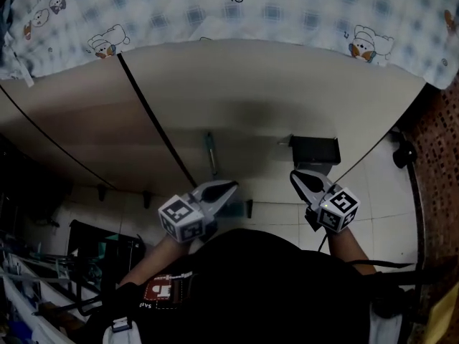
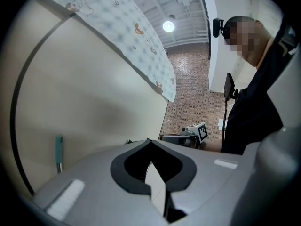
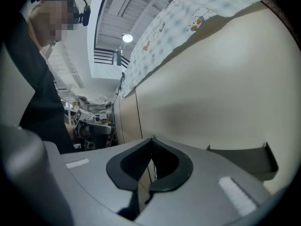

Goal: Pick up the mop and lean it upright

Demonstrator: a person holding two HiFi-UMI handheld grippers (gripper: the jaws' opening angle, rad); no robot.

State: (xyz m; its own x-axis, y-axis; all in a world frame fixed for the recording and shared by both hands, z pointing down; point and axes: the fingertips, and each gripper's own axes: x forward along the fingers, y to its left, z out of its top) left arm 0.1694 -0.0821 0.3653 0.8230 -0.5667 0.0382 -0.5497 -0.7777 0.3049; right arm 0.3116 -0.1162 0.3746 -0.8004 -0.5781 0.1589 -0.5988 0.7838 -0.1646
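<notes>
The mop (image 1: 210, 153) is standing upright at the edge of the floor (image 1: 391, 192), with its teal handle leaning against the beige wall (image 1: 251, 92). Only the handle is showing; the head cannot be made out. In the left gripper view the same handle (image 2: 59, 150) is showing low at the far left, flat against the wall.

To the right of the mop, a dark grey box (image 1: 315, 151) is sitting against the wall. It looks open at the top, but its inside is reading as plain dark, so whatever it is holding cannot be told. Whether it is resting on the floor or fixed to the wall is also unclear. In the right gripper view its grey side (image 3: 244, 160) is jutting out from the wall.

The person is holding both tools level toward the wall. The left tongs (image 1: 231, 185) are pointing near the mop handle without touching it, and their tips are meeting with nothing between them (image 2: 149, 141). The right tongs (image 1: 295, 175) are hovering just short of the box — pressed fully together and empty (image 3: 152, 138).

A cartoon-print cloth (image 1: 237, 6) is hanging over the top of the wall.
</notes>
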